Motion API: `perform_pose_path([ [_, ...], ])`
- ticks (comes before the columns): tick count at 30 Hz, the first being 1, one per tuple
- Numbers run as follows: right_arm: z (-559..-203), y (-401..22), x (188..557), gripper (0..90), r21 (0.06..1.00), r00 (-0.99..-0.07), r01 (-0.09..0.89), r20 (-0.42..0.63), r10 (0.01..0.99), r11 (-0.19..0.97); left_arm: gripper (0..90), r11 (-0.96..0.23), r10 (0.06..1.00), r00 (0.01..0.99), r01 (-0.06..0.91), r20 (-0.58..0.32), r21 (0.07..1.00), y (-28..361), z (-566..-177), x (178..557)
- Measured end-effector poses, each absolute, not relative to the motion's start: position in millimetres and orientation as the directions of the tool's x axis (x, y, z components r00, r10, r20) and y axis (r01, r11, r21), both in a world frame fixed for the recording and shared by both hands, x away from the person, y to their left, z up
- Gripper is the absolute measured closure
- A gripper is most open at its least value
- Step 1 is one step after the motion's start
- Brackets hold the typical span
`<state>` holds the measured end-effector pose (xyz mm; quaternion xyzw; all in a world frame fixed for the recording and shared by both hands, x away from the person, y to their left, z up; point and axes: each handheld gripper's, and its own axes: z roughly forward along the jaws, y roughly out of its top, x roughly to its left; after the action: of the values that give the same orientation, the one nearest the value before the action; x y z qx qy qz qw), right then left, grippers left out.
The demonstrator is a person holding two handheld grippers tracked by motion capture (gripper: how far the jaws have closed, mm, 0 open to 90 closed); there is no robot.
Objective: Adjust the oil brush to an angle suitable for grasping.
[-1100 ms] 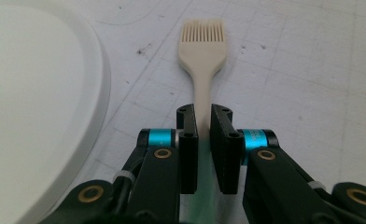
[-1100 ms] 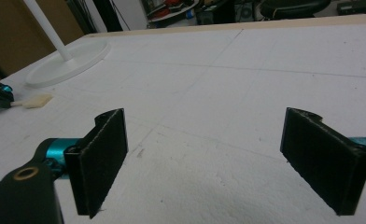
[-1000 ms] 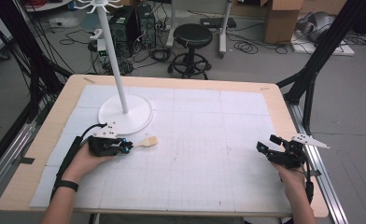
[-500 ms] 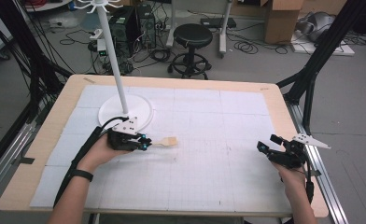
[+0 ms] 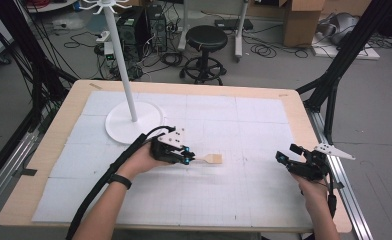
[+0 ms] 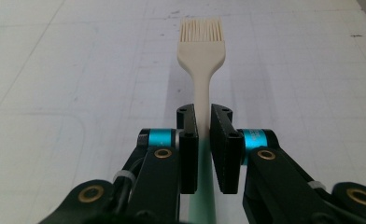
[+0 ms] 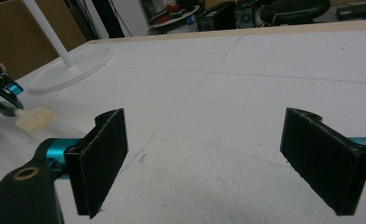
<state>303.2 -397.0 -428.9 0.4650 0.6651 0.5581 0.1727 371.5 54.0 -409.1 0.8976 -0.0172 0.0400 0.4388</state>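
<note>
your left gripper (image 6: 203, 128) had its jaws pinched on the handle of the cream brush (image 6: 202, 51), whose bristled head stuck out straight ahead of the jaw tips, over the white mat (image 5: 244, 125). your right gripper (image 7: 218, 154) had its jaws spread wide with nothing between them, well apart from the brush.

Left gripper (image 6: 203, 135) clamped on cream brush (image 6: 202, 51) handle, bristles pointing away (flat head), white gridded tabletop (image 6: 78, 70) beneath

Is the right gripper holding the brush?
No: the right gripper stands wide open over bare table, while the left gripper grips the brush.
</note>
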Motion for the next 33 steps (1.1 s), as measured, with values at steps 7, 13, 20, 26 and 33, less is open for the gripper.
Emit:
perform_pose_path([
  [7, -428.7, -397.7, 302.8, 14.0, 0.903, -0.508, 0.425, 0.290, 0.811, -0.057, 81.9, -0.599, -0.075, 0.996, -0.081, 0.045, 0.796, 13.2, -424.2, 368.5],
  [13, -428.8, -397.9, 302.8, 14.1, 0.903, -0.507, 0.426, 0.292, 0.811, -0.059, 81.9, -0.607, -0.131, 0.991, -0.112, 0.040, 0.787, -18.8, -431.3, 363.5],
  [20, -428.8, -397.7, 302.6, 14.1, 0.903, -0.508, 0.426, 0.291, 0.811, -0.057, 81.8, -0.601, -0.157, 0.987, -0.122, 0.033, 0.790, -35.1, -438.9, 361.8],
  [26, -428.9, -397.0, 302.8, 14.1, 0.902, -0.508, 0.428, 0.291, 0.811, -0.055, 81.6, -0.618, -0.169, 0.985, -0.132, 0.033, 0.775, -38.5, -445.3, 361.7],
  [33, -429.4, -395.7, 303.2, 14.1, 0.901, -0.513, 0.432, 0.286, 0.809, -0.045, 67.5, -0.635, -0.108, 0.993, -0.099, 0.039, 0.766, -39.3, -444.6, 359.3],
])
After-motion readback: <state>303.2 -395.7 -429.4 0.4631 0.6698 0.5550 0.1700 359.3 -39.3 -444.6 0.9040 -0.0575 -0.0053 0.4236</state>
